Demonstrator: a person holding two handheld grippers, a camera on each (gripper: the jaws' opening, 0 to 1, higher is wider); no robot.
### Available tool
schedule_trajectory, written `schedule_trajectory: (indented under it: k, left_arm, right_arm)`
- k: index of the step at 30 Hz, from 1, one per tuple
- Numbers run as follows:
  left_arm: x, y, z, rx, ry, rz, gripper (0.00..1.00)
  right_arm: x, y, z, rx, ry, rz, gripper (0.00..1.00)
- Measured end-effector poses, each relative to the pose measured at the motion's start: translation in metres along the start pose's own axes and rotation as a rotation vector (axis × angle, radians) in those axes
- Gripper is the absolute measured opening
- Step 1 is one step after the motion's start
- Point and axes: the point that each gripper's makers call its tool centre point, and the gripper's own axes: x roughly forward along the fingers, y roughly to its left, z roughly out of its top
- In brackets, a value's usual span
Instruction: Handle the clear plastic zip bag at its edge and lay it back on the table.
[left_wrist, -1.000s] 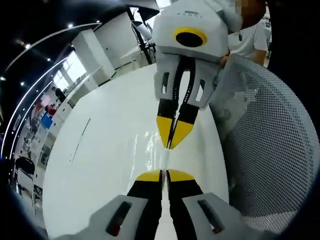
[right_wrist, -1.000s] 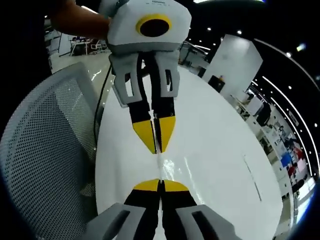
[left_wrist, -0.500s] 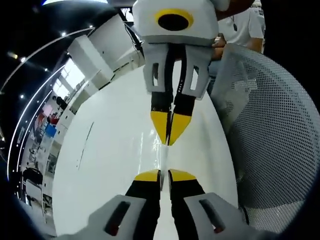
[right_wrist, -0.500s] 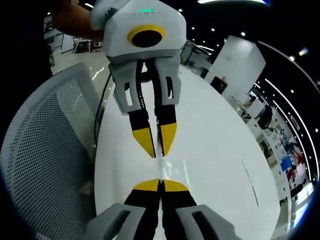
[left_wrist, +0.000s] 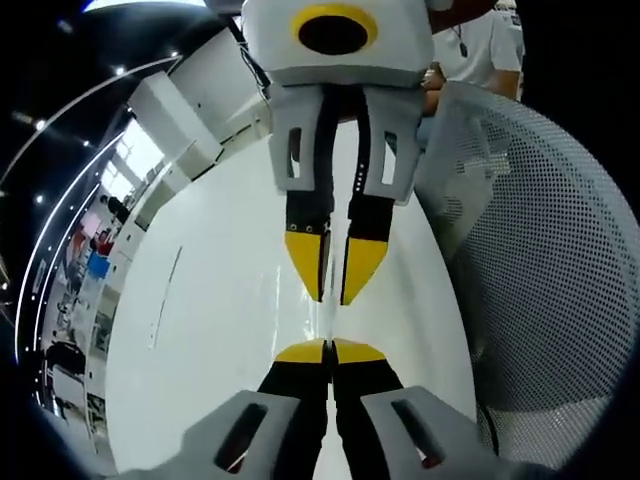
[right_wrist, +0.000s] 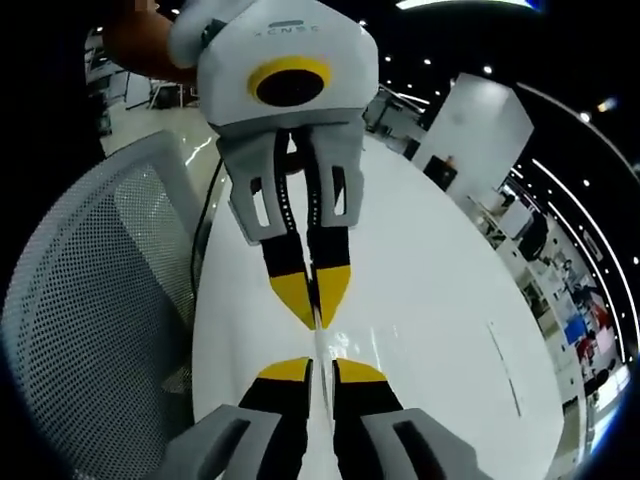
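L gripper (left_wrist: 329, 351) pinched tight on bag edge (left_wrist: 328, 320). R gripper (right_wrist: 321, 371) slightly parted, edge between jaws. Mesh chair (left_wrist: 530, 260) hugs table (left_wrist: 220, 330) rim.

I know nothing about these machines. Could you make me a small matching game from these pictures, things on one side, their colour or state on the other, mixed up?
Things:
1. left tongs
2. right tongs
3. table
4. chair

Colour or state:
A. glossy white top
B. jaws apart
C. grey mesh full of small holes, beside the table
D. jaws shut on the thin edge of the clear plastic zip bag

Right pairs: 1-D, 2-B, 3-A, 4-C
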Motion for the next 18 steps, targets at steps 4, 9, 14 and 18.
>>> schedule_trajectory:
  k: [4,9,14,18]
  left_arm:
    - [0.0013,-0.0005,0.0001,0.009,0.005,-0.006,0.0]
    - [0.0021,-0.0008,0.0006,0.003,0.007,-0.01,0.0]
    - [0.0021,-0.0006,0.003,0.0,0.004,-0.011,0.0]
    - [0.0026,-0.0016,0.0041,0.008,0.002,-0.013,0.0]
  right_arm:
    - [0.001,-0.0007,0.0018,0.0,-0.006,0.0,0.04]
    - [0.0017,-0.0005,0.0053,0.001,-0.016,0.003,0.04]
    - [0.0034,0.0009,0.0085,-0.012,-0.022,0.006,0.02]
    - [0.0042,0.0013,0.0097,-0.021,-0.023,0.006,0.01]
